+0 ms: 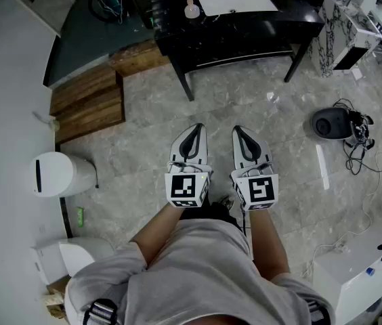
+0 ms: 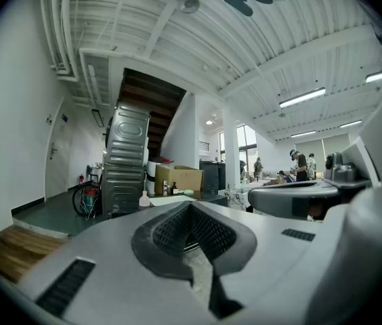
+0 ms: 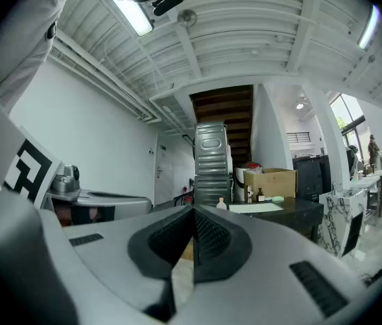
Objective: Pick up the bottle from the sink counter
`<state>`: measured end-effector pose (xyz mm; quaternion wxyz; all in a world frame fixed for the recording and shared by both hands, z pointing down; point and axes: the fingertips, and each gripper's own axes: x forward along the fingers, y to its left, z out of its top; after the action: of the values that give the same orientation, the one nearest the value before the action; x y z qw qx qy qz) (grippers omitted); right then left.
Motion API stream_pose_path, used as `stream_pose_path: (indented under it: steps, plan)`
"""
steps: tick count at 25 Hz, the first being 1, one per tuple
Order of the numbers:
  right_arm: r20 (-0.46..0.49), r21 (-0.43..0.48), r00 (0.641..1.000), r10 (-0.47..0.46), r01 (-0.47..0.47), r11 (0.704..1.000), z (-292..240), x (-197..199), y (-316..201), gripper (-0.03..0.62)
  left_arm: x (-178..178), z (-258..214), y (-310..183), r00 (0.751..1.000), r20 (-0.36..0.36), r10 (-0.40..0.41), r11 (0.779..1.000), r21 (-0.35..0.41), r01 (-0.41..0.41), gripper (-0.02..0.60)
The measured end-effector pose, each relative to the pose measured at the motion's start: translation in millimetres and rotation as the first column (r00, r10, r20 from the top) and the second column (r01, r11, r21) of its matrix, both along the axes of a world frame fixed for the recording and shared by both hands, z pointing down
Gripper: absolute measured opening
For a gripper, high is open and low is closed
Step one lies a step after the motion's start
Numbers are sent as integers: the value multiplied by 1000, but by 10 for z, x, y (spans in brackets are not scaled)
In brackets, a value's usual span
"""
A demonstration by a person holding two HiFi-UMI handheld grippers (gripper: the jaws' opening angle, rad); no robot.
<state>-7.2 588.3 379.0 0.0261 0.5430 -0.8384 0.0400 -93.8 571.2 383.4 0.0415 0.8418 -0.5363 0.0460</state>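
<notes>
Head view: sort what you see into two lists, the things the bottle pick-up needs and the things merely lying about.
Belongs to the job: bottle; dark counter; left gripper and right gripper, both shut and empty.

Lying about: white bin; wooden steps; black round device; loose cables.

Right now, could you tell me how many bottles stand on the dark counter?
3: a pale bottle toward the counter's left, plus a small light bottle and a brown bottle beside the cardboard box. Others may be hidden.
</notes>
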Motion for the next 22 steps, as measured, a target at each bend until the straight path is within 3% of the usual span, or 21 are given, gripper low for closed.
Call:
stream_pose_path:
  steps: [6,9,15,22]
  plan:
    - [-27,31,1000,-15,16,999,-23,-176,-503,9,-145,-20,-445,999,-3,33,999,36,-33,11]
    - [-40,7,998,-47,48,999,51,-359,-702,9,-310,59,-641,999,-19,29,1000,9,-28,11]
    - [-96,1,995,-39,39,999,26,-485,-1280,9,-370,108,-1206,997,-40,69,997,-22,-69,11]
    - [-143,-25,990,-13,10,1000,22,-687,-1855,9,-690,142,-1854,995,-66,77,995,-54,-80,11]
